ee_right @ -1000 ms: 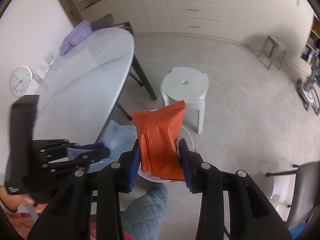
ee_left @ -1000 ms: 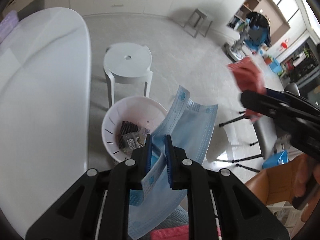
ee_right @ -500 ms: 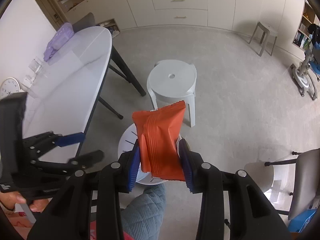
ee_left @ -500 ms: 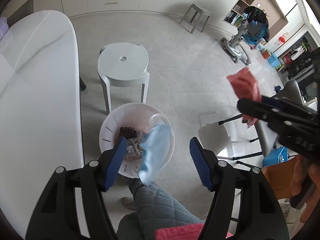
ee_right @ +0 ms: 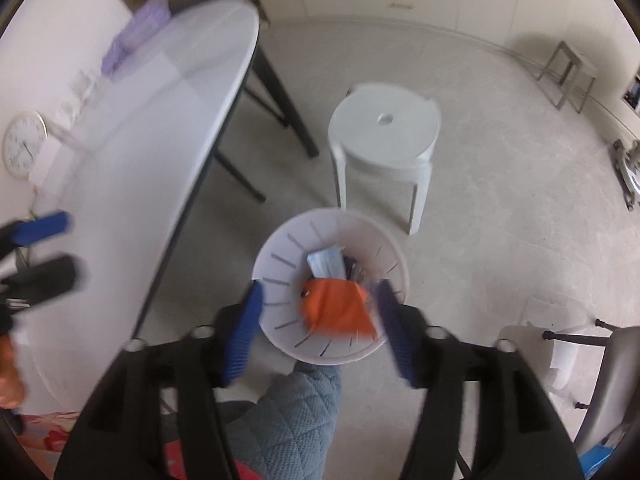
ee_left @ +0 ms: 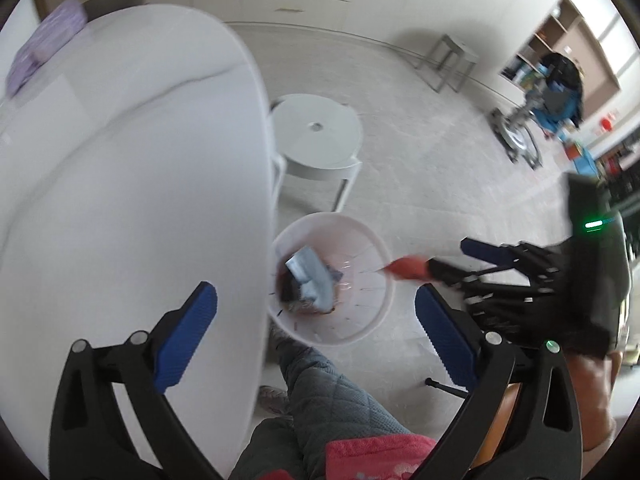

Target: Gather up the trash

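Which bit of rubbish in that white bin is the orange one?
The orange snack packet, lying nearest the right claw in the white bin. The other clear piece, the blue face mask, lies behind it.

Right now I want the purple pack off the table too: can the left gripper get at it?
Probably yes: the left gripper is open and empty, and the table up to the purple pack looks bare.
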`<state>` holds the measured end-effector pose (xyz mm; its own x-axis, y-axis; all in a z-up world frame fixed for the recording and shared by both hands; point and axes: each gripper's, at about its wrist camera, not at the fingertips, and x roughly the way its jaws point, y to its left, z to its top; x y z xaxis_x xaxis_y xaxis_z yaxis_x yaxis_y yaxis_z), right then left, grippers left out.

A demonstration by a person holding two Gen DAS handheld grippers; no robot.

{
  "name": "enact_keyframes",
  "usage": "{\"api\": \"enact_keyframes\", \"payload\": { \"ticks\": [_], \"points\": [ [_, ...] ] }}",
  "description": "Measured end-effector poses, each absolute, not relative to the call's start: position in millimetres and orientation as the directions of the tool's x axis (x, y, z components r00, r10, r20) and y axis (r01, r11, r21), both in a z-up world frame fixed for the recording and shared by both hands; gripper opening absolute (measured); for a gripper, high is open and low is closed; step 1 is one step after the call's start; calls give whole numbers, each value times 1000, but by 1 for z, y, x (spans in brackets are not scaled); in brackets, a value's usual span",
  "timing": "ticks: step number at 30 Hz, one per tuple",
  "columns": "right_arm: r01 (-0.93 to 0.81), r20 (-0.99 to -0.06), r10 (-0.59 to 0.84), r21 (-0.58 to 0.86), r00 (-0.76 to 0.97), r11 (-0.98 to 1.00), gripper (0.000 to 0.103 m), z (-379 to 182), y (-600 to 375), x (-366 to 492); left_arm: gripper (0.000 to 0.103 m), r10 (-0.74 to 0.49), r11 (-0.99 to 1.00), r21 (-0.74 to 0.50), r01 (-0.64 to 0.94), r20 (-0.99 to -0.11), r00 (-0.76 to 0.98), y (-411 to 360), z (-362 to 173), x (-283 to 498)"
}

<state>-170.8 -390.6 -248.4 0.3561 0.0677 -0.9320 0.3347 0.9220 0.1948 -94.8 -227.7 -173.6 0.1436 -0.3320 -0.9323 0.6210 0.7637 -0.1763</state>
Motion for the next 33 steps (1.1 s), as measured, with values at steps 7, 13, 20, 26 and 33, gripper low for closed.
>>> {"api": "enact_keyframes", "payload": {
  "ticks": [7,13,20,26,33],
  "points": [
    [375,-971,53,140,233,917,97,-291,-370,-148,95,-284,825,-145,547,-942,179,-190,-175,-85],
    [387,-966,-41,64,257,920,100,-260,-359,-148,95,-278,855,-136,500,-935,220,-161,-167,-83],
    [335,-953,-39,67,300,940,100,-235,-326,-144,95,-252,887,-105,450,-927,280,-126,-158,-82],
    [252,-938,17,111,346,962,100,-208,-280,-116,95,-202,937,-59,344,-895,398,-78,-130,-75],
    [82,-886,67,118,459,990,100,-145,-215,-69,95,-105,987,-13,162,-814,571,-16,-71,-67]
  ]
}}
